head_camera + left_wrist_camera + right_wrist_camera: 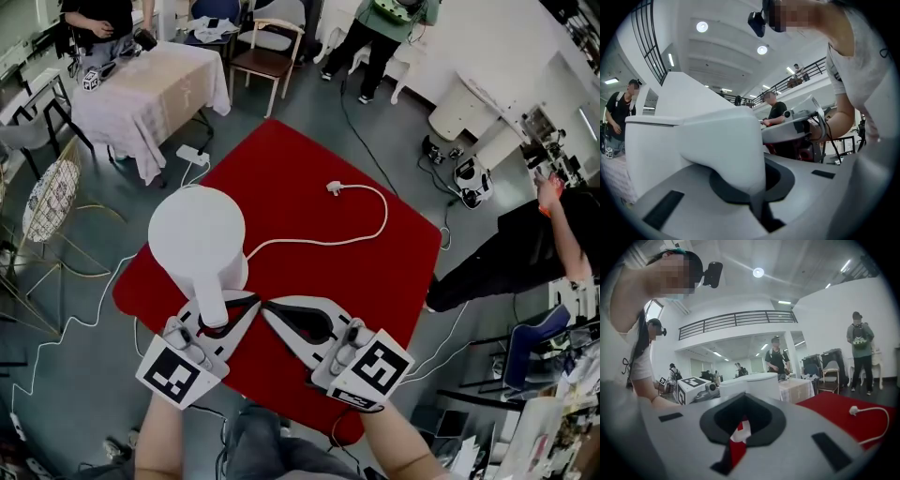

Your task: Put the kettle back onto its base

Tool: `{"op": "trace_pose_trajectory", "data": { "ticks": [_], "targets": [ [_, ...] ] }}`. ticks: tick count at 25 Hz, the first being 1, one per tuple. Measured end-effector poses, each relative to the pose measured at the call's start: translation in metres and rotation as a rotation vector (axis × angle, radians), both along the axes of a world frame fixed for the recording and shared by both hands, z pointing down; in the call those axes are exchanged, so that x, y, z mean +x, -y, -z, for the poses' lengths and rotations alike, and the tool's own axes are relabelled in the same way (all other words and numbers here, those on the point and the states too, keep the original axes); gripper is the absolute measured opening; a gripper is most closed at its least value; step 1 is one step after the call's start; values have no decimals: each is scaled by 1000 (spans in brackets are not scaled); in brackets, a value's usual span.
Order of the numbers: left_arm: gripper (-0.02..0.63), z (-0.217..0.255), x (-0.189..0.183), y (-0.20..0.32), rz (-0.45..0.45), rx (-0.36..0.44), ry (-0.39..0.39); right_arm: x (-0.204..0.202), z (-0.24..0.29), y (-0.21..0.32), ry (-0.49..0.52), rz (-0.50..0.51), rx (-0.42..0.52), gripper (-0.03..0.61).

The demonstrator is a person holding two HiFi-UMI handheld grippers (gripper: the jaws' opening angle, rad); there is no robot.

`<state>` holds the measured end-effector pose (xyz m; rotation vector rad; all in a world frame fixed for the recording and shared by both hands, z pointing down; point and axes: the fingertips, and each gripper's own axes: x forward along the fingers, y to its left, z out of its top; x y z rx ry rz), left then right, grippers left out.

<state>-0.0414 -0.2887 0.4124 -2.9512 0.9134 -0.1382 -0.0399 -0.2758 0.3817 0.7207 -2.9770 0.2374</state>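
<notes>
I see the kettle (197,234) as smooth, matt white plastic, and the red mat (356,281) as flat, dull cloth. The cord (385,214) at two o'clock looks smooth and rubbery; the tablecloth (155,89) at eleven o'clock is pale, soft fabric.

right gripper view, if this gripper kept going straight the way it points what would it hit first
Most likely the kettle. Its white body stands straight ahead of the right gripper, and nothing shows in between. The view doesn't settle how far off it is.
</notes>
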Motion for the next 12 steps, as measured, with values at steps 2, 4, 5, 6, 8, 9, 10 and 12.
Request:
{"op": "trace_pose_trajectory", "data": {
  "ticks": [2,4,5,6,8,9,10,12],
  "targets": [
    [8,-1,1,6,-4,2,-3,1,-3,4,0,-6,-4,6],
    [8,-2,4,10,-11,15,4,4,-5,7,-1,-10,-9,6],
    [8,-2,6,12,-15,25,7,5,-5,8,-1,-13,-11,6],
    [8,-1,8,14,-17,33,5,6,-6,10,-1,-16,-12,6],
    [8,-1,8,18,-13,25,-8,8,-6,13,0,-20,-14,7],
    [8,-1,9,19,-10,15,-15,8,-6,14,1,-22,-14,7],
    [8,-1,9,20,-8,10,-18,8,-7,15,2,-23,-14,6],
    [8,-2,10,18,-8,18,-9,8,-8,14,3,-22,-13,6]
  ]
}}
